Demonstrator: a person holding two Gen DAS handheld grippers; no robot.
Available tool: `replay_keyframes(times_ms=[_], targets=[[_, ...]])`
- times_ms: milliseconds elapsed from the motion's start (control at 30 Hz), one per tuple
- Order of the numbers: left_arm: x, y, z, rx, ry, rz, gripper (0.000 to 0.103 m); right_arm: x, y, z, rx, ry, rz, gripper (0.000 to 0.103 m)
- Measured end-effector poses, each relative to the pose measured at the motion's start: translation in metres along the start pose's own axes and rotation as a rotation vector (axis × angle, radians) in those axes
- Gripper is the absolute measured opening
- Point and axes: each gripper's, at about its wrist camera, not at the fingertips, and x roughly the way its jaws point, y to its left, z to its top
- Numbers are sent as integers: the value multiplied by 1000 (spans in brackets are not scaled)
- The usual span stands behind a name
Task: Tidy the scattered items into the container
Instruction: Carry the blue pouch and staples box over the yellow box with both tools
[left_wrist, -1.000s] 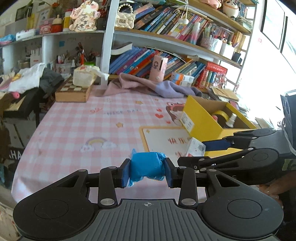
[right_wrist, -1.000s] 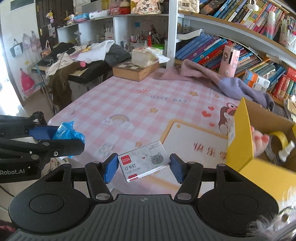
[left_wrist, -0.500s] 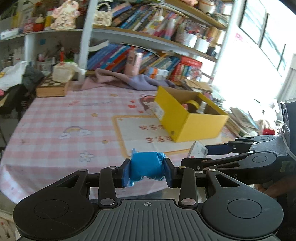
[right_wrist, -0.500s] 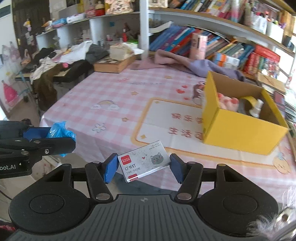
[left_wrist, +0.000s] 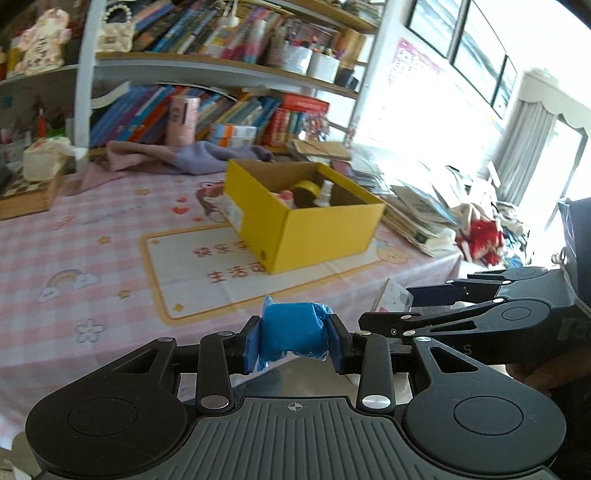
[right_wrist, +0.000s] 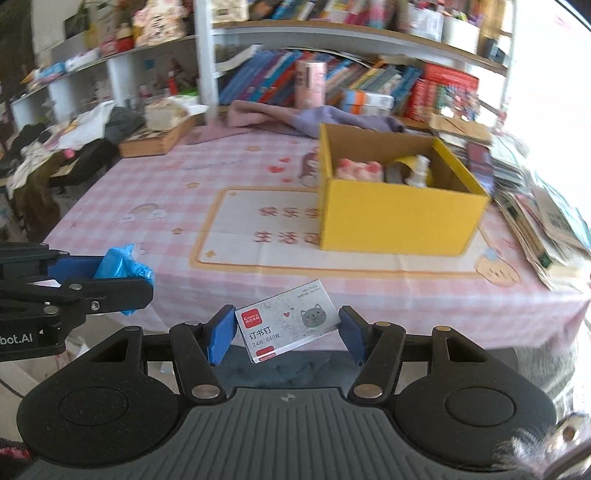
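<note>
My left gripper (left_wrist: 293, 345) is shut on a crumpled blue plastic roll (left_wrist: 293, 334), held off the table's near edge. In the right wrist view the same blue roll (right_wrist: 123, 264) shows at the left in the left gripper (right_wrist: 110, 280). My right gripper (right_wrist: 287, 332) is shut on a small grey staple box (right_wrist: 287, 325) with a cat picture, also short of the table edge; that staple box (left_wrist: 393, 304) appears edge-on in the left wrist view. The open yellow cardboard box (right_wrist: 399, 218) stands on the table ahead, holding a pink item, a tape roll and a small white bottle.
The pink checked tablecloth (right_wrist: 184, 206) covers the table. A purple cloth (right_wrist: 295, 118) and a wooden box (right_wrist: 159, 142) lie at the back under bookshelves. Stacked papers and magazines (right_wrist: 546, 229) crowd the right edge beside the yellow box.
Both grippers have drawn back from the table and swung right, still holding their items. The yellow box now sits farther ahead and near the centre of both views.
</note>
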Motion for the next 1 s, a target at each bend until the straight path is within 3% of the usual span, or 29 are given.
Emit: replay_keyframes(times_ms=[367, 1000], targets=[[28, -33, 3, 57, 51, -93, 35, -14, -38, -19, 81, 23, -78, 58], [61, -71, 20, 104, 68, -166, 35, -24, -83, -23, 133, 17, -137, 58]])
